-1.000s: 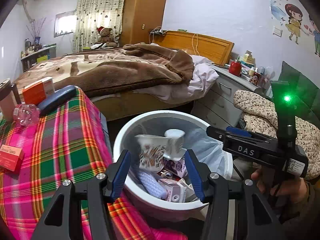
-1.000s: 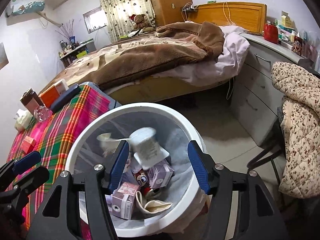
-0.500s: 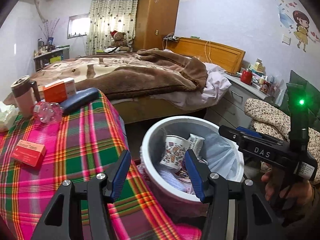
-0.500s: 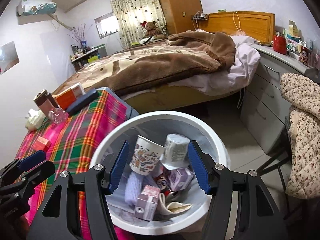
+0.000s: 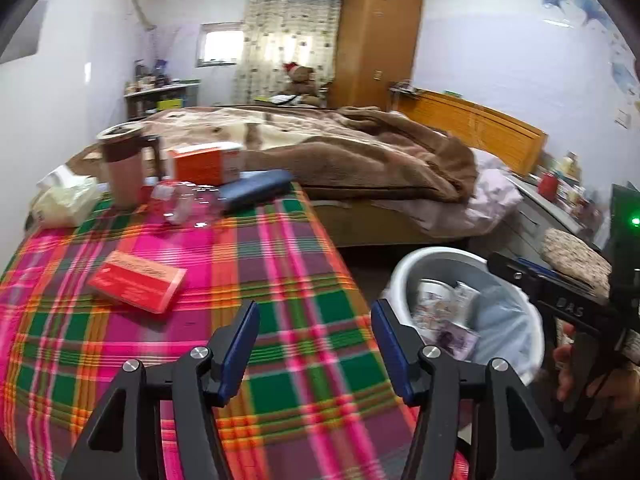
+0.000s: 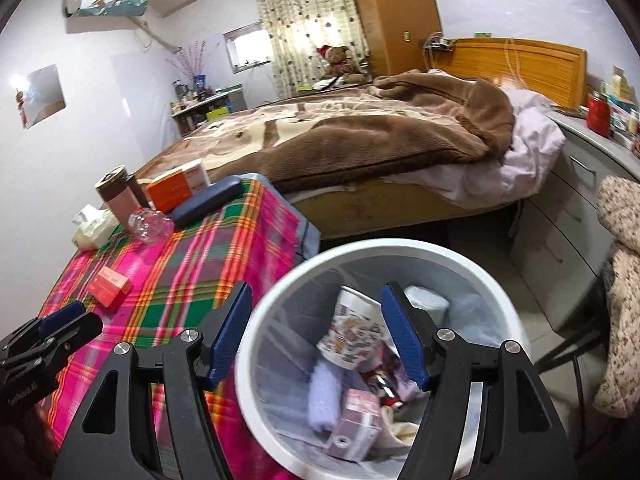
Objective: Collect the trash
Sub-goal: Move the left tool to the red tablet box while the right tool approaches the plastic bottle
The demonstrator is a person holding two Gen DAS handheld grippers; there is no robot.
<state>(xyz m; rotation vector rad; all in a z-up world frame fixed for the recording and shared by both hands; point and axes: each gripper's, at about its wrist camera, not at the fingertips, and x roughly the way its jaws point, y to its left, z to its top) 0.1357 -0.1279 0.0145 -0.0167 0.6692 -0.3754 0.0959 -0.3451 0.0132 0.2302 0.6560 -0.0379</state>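
Observation:
A white waste bin (image 6: 360,246) with a clear liner stands beside the plaid-covered table (image 5: 280,264). In it lie a printed paper cup (image 6: 352,336), purple cartons (image 6: 356,424) and other scraps. My right gripper (image 6: 316,304) hovers over the bin's near-left rim; its jaws are opening and nothing is between them. My left gripper (image 5: 316,320) is open and empty above the tablecloth, with the bin (image 5: 420,256) to its right. A flat red box (image 5: 138,280) lies on the cloth ahead and to its left.
At the table's far end stand a brown tumbler (image 5: 124,168), an orange box (image 5: 204,164), a dark blue case (image 5: 256,192), a clear plastic bottle (image 5: 180,204) and a tissue pack (image 5: 64,200). A bed (image 6: 360,140) lies beyond, grey drawers (image 6: 568,216) to the right.
My left gripper swung left, from over the bin to over the table. The right gripper drew back and left over the bin's rim, and its jaws spread a little wider.

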